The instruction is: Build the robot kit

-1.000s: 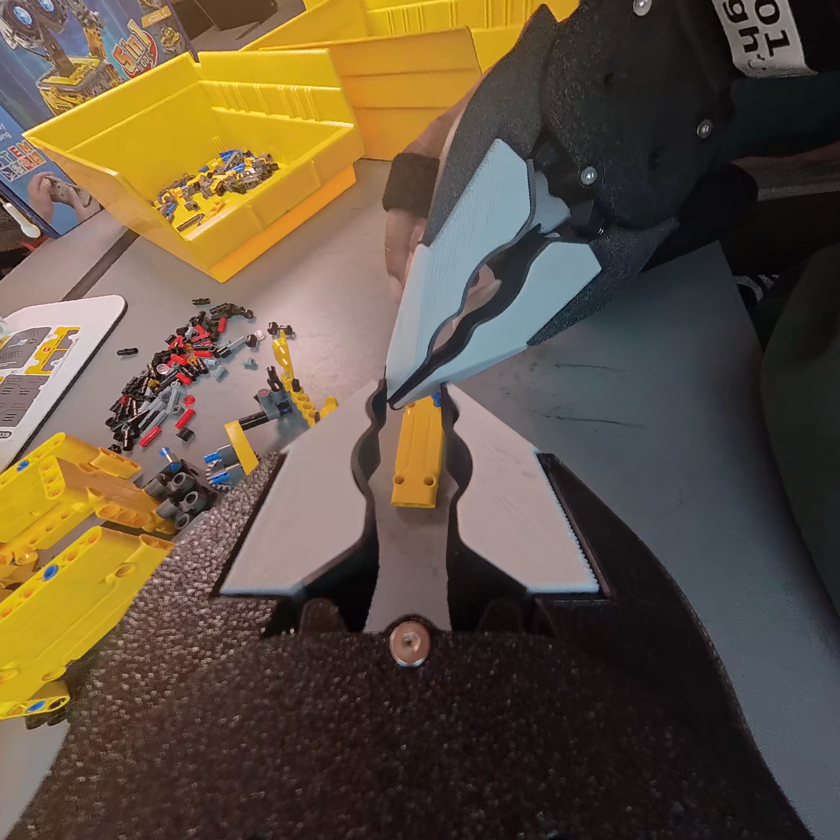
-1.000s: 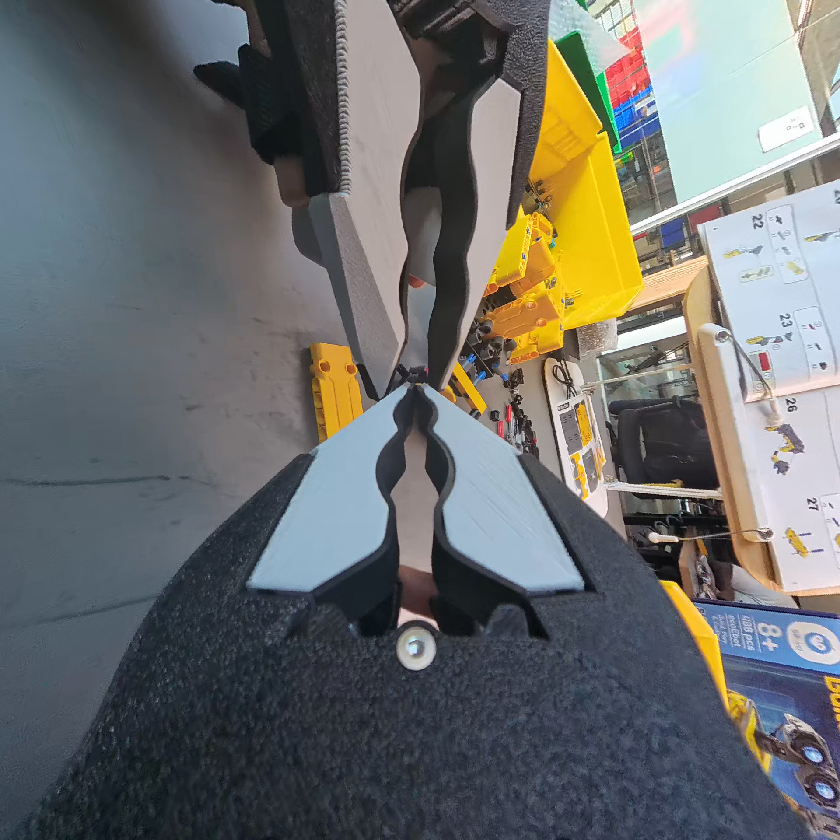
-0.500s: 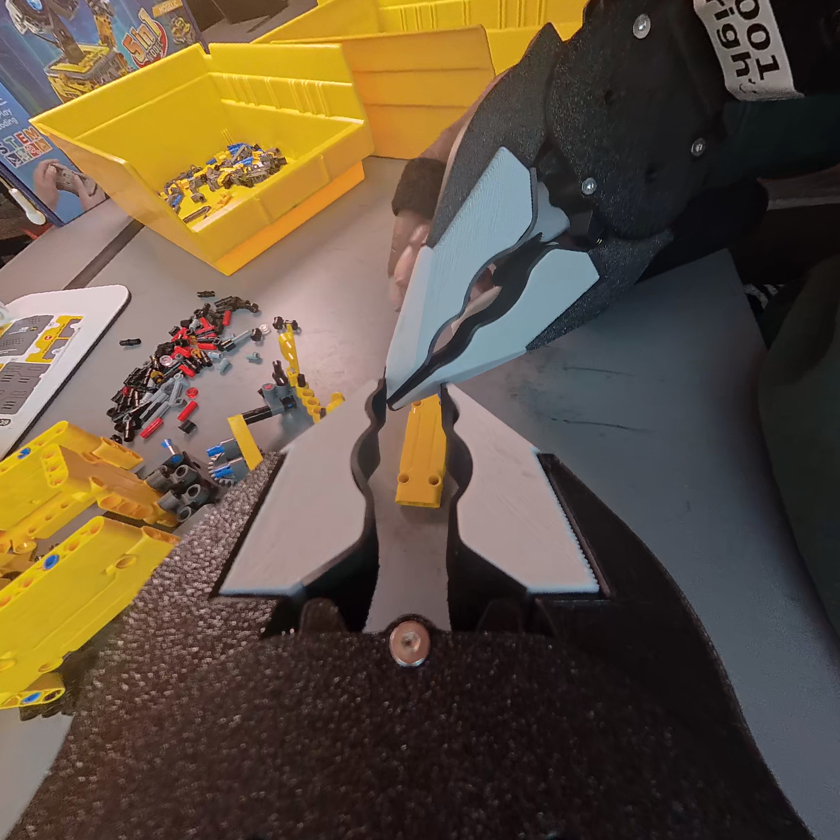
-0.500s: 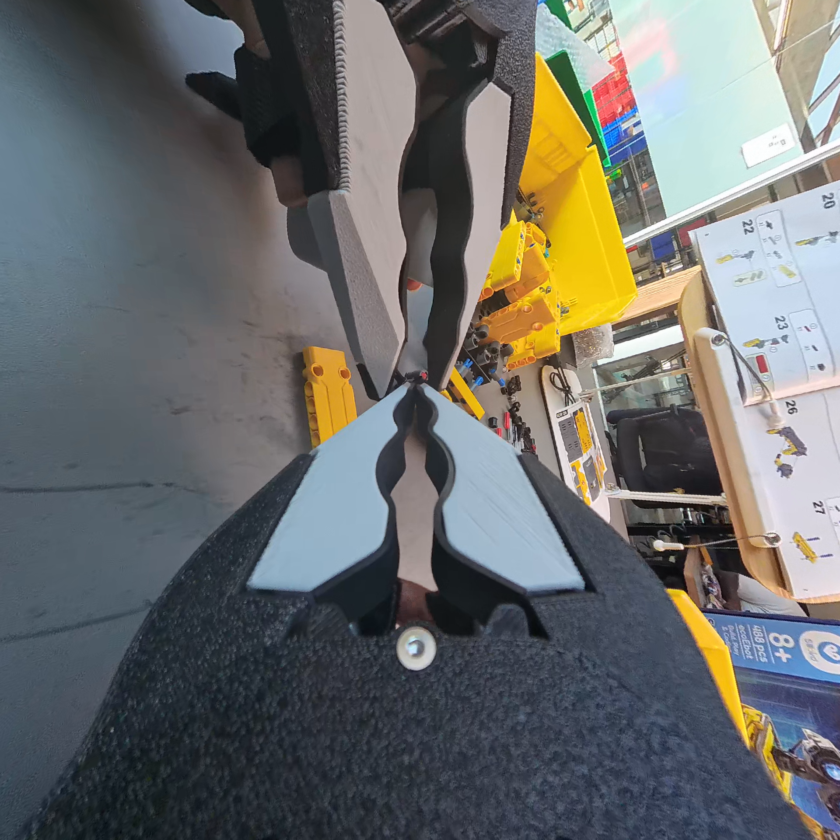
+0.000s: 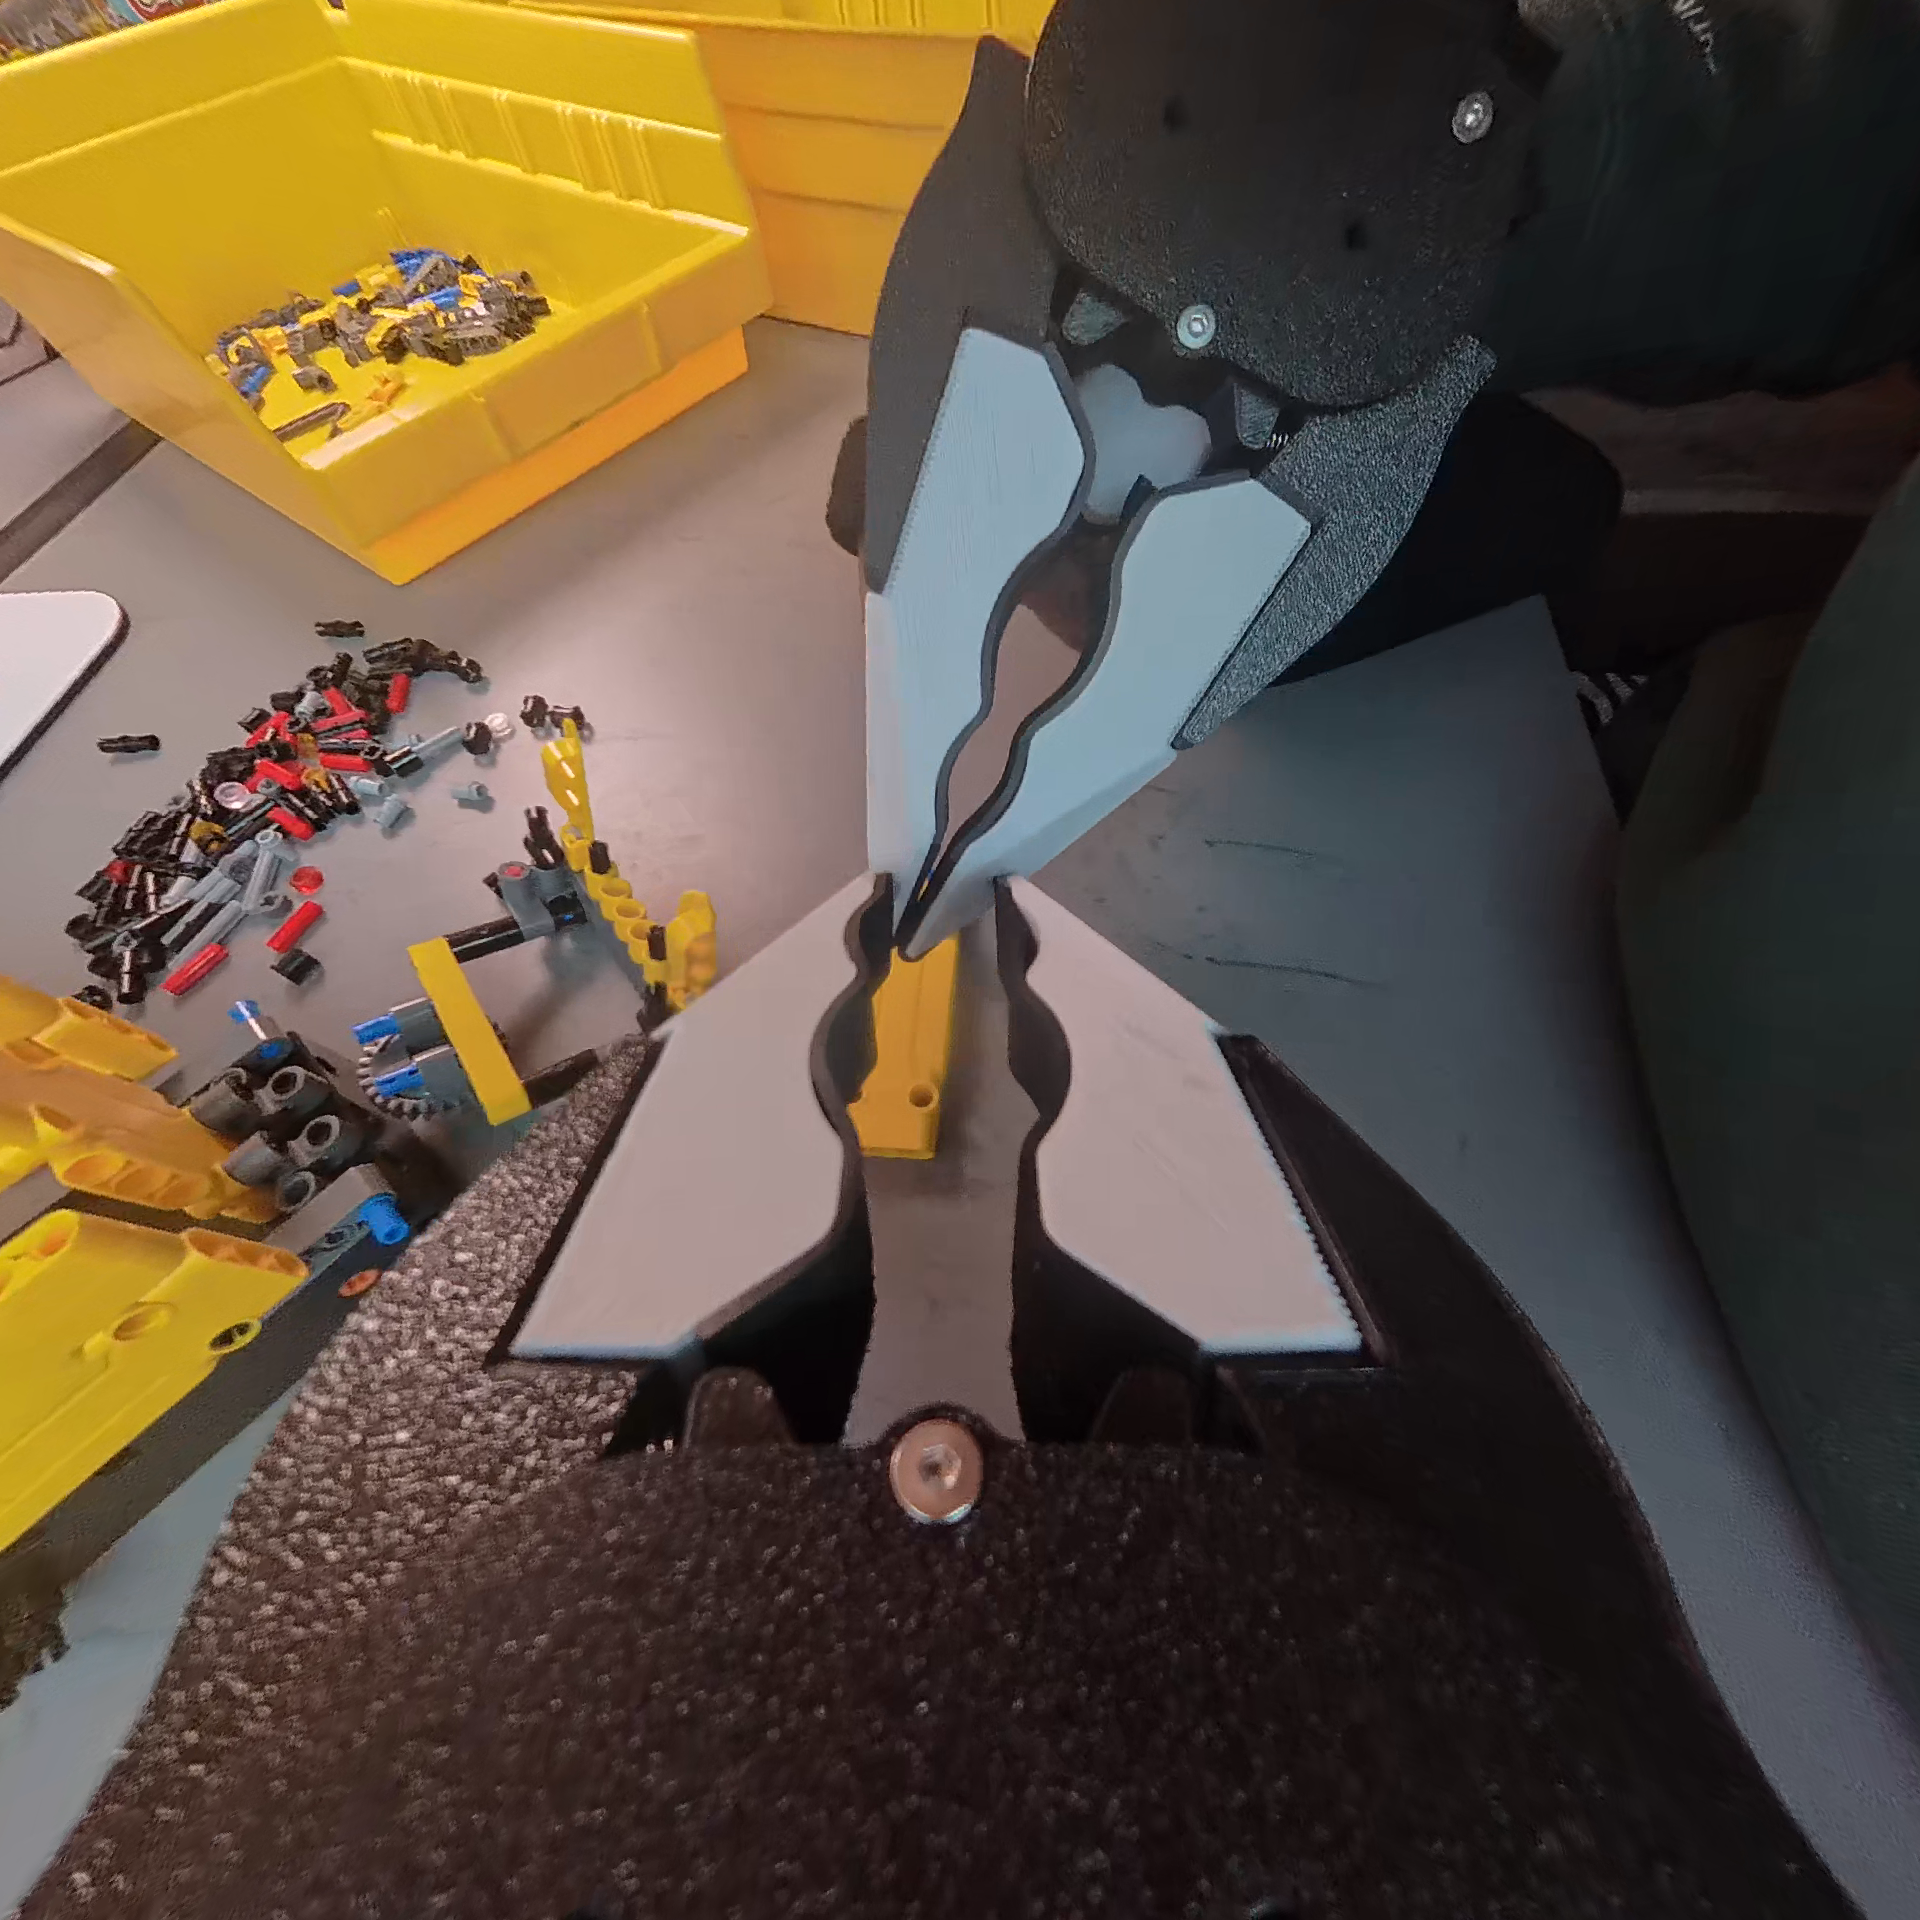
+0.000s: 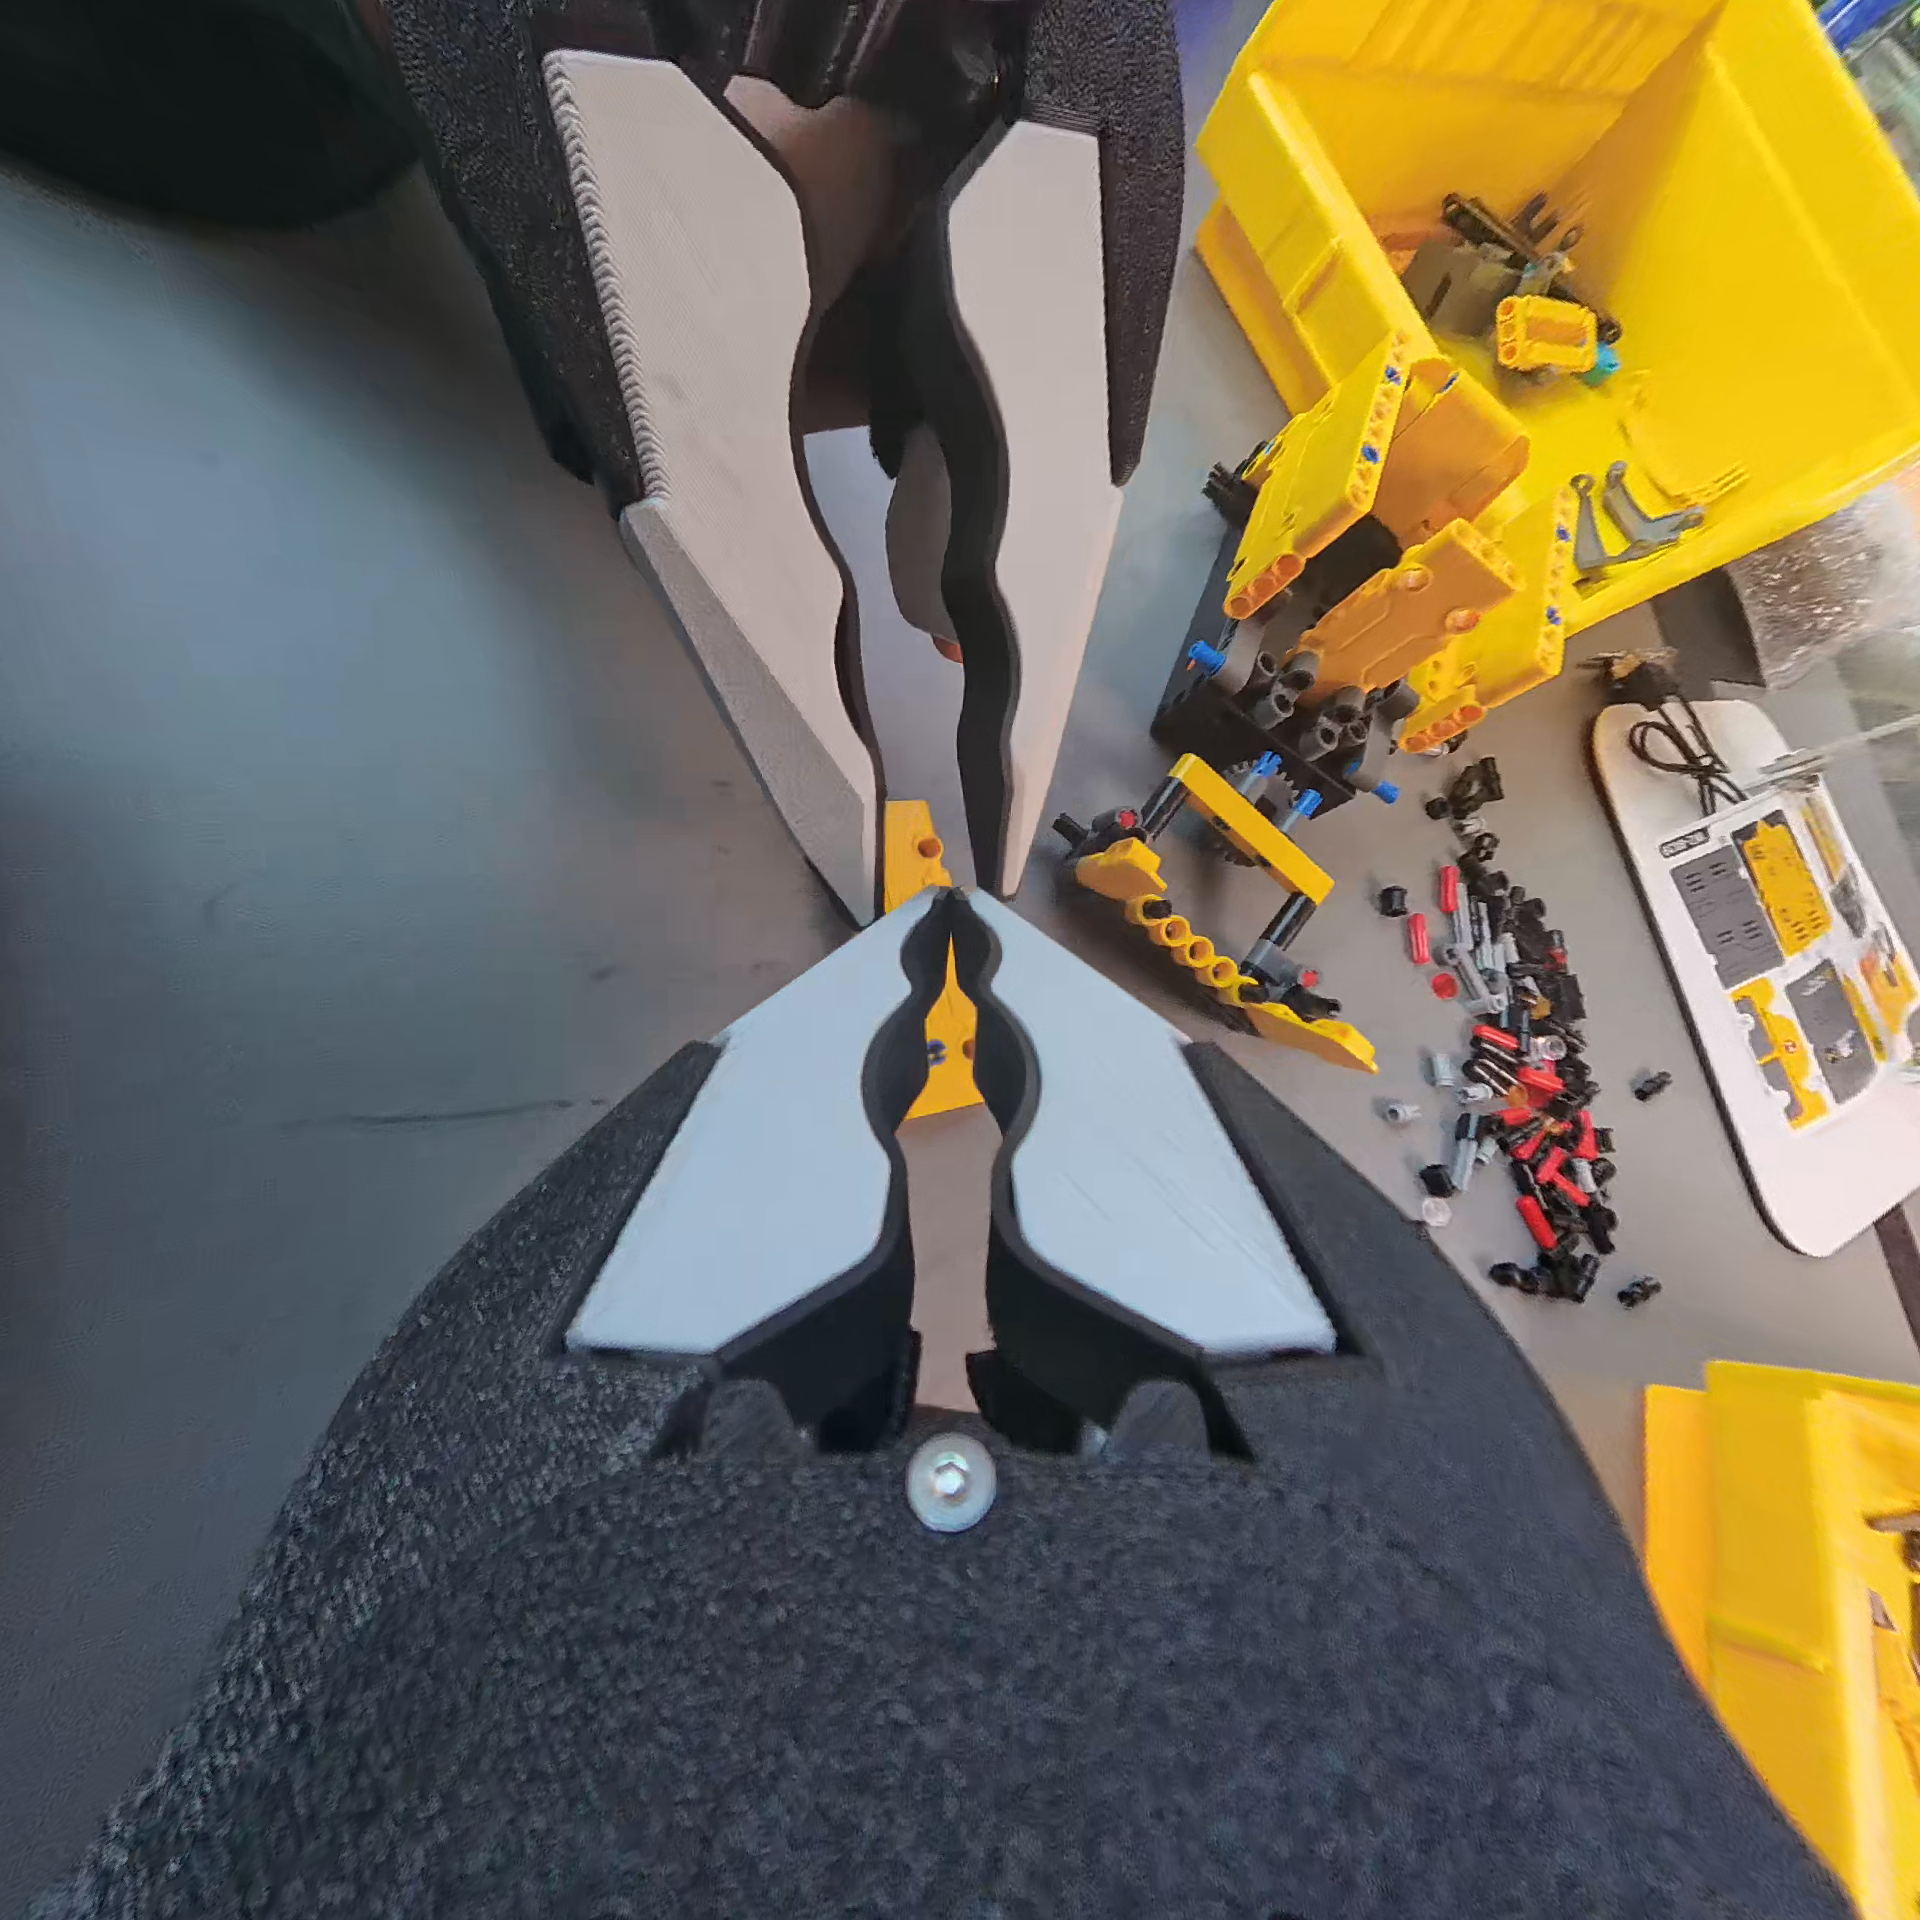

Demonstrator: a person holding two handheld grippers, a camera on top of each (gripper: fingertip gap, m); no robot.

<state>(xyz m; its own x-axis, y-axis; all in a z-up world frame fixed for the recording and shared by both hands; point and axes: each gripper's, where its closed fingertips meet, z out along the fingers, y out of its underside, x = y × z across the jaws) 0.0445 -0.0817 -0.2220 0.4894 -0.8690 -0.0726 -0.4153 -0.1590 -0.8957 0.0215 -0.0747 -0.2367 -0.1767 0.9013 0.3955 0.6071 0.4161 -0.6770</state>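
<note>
The left hand-held gripper (image 5: 940, 904) is spread wide, one finger on either side of a yellow beam (image 5: 906, 1049) that lies flat on the grey tabletop (image 5: 1299, 831), well in from the tabletop edge on the right of the left wrist view. It grips nothing.

The right hand-held gripper (image 6: 951, 896) comes in from the opposite side, clenched tip to tip, with its point down at the far end of the beam, between the left fingers. I cannot tell whether something tiny is pinched there.

Tight quarters, so here is the risk. The two sets of tips are almost touching, and closing the left one could catch the right tip instead of the beam. The beam is loose on a smooth surface, so a push from that point could make it skid or spin out from between the fingers.

To the left, a half-built frame (image 5: 582, 914) sits just beside the gripper, and a sideways swing could knock it. Beyond it are a scatter of small pins (image 5: 239, 800) and a yellow bin (image 5: 582, 343) towards the far edge.
</note>
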